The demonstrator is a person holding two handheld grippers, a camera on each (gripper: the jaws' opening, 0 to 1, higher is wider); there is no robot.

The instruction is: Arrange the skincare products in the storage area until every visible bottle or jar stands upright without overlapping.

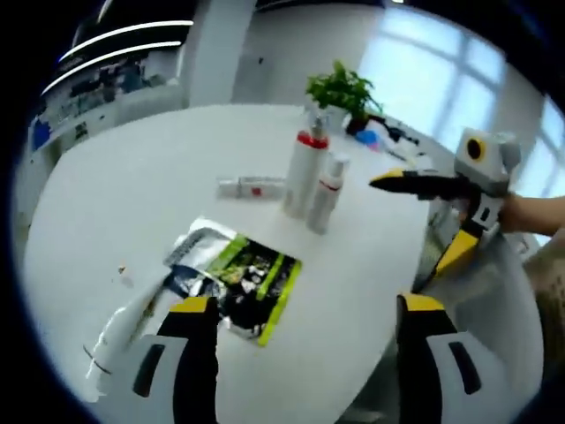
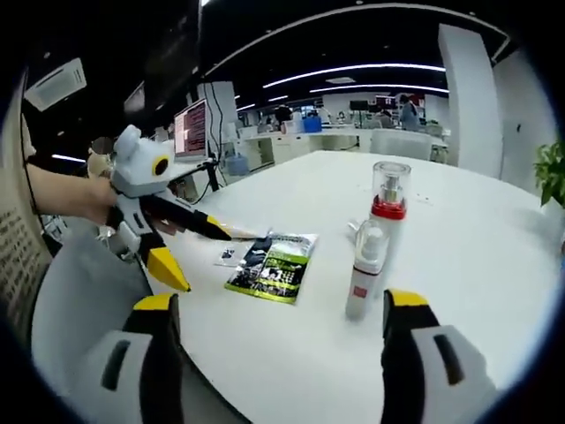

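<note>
Two white bottles with red bands stand upright side by side: a tall one with a clear cap (image 1: pixel 305 172) (image 2: pixel 386 208) and a shorter one (image 1: pixel 325 194) (image 2: pixel 364 274). A white tube (image 1: pixel 252 187) lies flat behind them. Another white bottle (image 1: pixel 119 331) lies on its side at the table's near edge. A green-and-black sachet (image 1: pixel 256 278) (image 2: pixel 275 269) overlaps a silver sachet (image 1: pixel 199 247). My left gripper (image 1: pixel 309 318) (image 2: pixel 207 258) hovers open just above the sachets. My right gripper (image 2: pixel 282 309) (image 1: pixel 408 225) is open, apart from the upright bottles.
The round white table (image 1: pixel 132 194) (image 2: pixel 477 230) drops off close below both grippers. A potted plant (image 1: pixel 342 88) (image 2: pixel 552 172) and small items stand at the far rim. Office desks and a monitor (image 2: pixel 192 128) lie beyond.
</note>
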